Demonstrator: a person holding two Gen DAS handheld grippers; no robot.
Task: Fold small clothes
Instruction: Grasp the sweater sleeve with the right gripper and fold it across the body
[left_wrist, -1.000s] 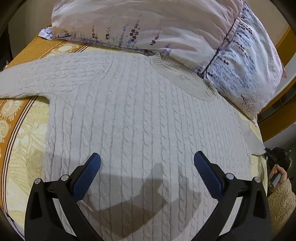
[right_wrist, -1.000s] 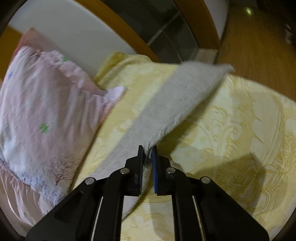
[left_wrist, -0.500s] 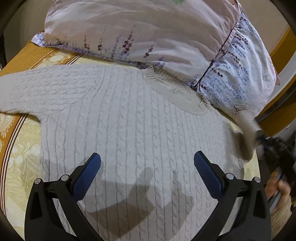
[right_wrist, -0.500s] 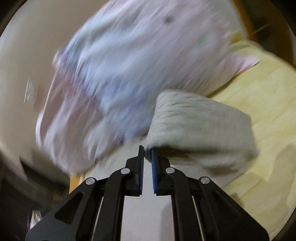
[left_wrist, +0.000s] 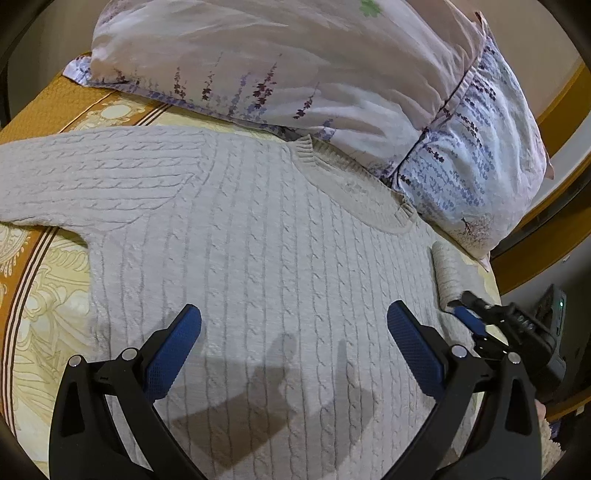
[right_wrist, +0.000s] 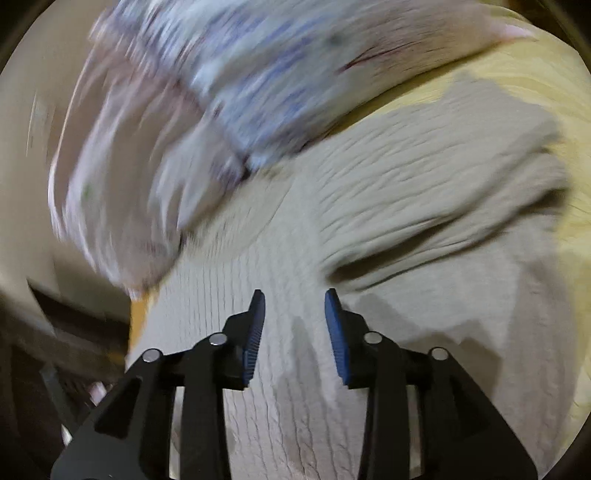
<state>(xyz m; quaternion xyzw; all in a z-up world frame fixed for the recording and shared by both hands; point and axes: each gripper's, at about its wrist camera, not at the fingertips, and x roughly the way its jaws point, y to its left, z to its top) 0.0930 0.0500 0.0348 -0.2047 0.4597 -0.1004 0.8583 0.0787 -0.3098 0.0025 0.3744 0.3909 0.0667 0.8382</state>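
A cream cable-knit sweater (left_wrist: 258, 258) lies flat on the bed, neck toward the pillows. Its left sleeve (left_wrist: 92, 173) stretches out to the left. Its right sleeve (left_wrist: 445, 269) is folded back onto the body; in the right wrist view it lies as a bunched fold (right_wrist: 443, 206). My left gripper (left_wrist: 293, 343) hovers wide open and empty over the lower body. My right gripper (right_wrist: 294, 325) is open and empty just above the sweater (right_wrist: 295, 406), below the folded sleeve; it also shows at the sweater's right edge in the left wrist view (left_wrist: 476, 314).
Two floral pillows (left_wrist: 332, 74) lie against the sweater's neck; they are blurred in the right wrist view (right_wrist: 221, 92). A yellow and orange patterned bedspread (left_wrist: 40, 295) covers the bed. The bed's right edge and a wooden frame (left_wrist: 554, 240) are close on the right.
My right gripper carried the right sleeve in over the sweater body, then opened and let it go. The left gripper drifted slightly and stayed open.
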